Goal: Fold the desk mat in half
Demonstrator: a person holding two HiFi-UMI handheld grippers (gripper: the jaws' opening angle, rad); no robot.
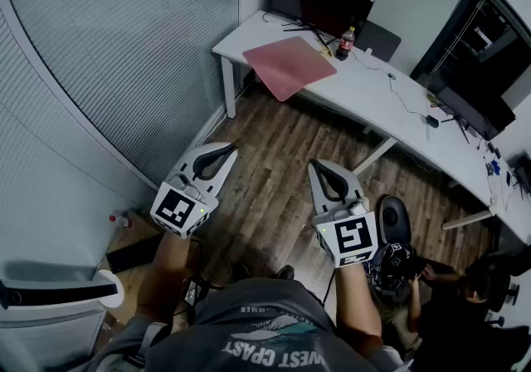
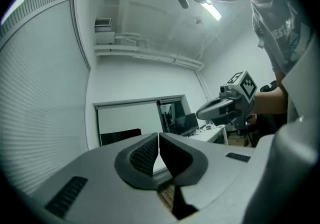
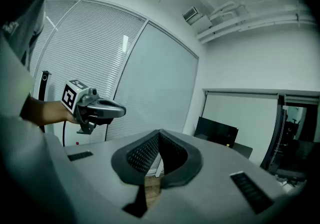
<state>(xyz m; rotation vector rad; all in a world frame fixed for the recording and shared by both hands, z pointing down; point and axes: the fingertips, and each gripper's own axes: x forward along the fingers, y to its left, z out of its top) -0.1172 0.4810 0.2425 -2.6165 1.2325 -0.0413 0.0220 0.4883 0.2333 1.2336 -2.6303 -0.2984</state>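
An office: a long white desk (image 1: 365,84) carries monitors (image 1: 328,1) and cables (image 1: 406,100), a chair (image 1: 382,35) stands behind it, and blinds (image 1: 124,38) cover the glass wall left of it.

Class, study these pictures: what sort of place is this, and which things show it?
Probably an office: a long white desk carries a black flat-screen monitor and a flat pink rectangular desk mat, and grey slatted blinds cover the wall alongside.

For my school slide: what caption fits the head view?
Left gripper and right gripper, both shut; pink desk mat unfolded on the desk.
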